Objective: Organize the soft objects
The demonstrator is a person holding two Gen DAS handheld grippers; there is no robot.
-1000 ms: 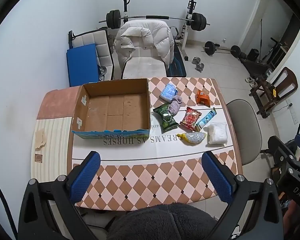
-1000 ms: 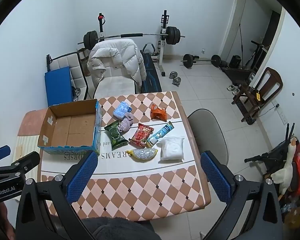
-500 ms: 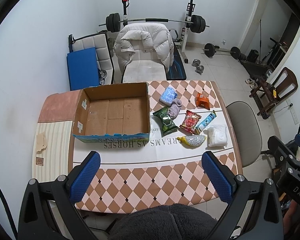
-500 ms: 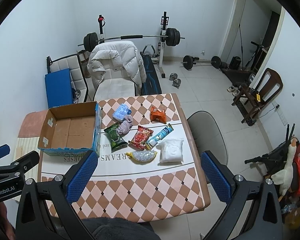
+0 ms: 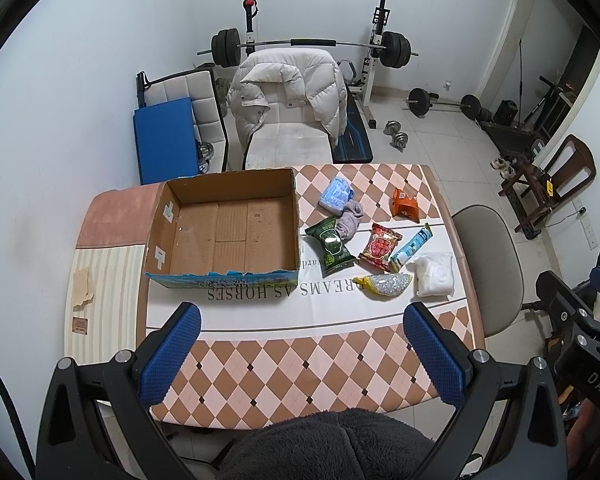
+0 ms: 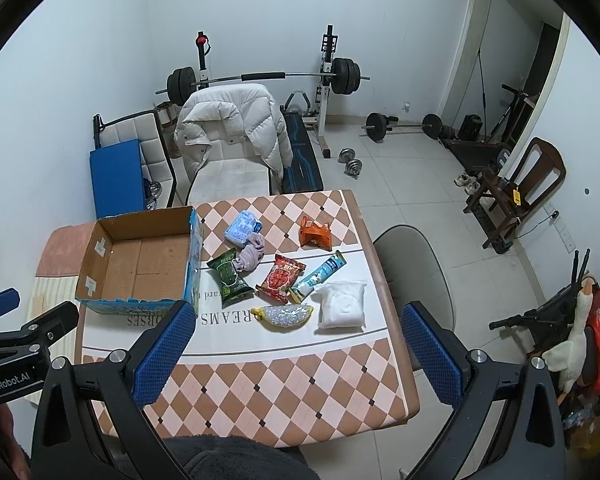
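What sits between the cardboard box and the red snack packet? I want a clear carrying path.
In both wrist views the green packet and, farther back, the grey sock lie between cardboard box and red packet.

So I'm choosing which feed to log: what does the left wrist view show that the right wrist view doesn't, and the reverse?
Only the left wrist view shows the paper scrap on the striped mat at the table's left.

Only the right wrist view shows the plush goose on the floor and the left gripper.

Both show the empty cardboard box, the green packet, the white pouch and the right gripper, open.
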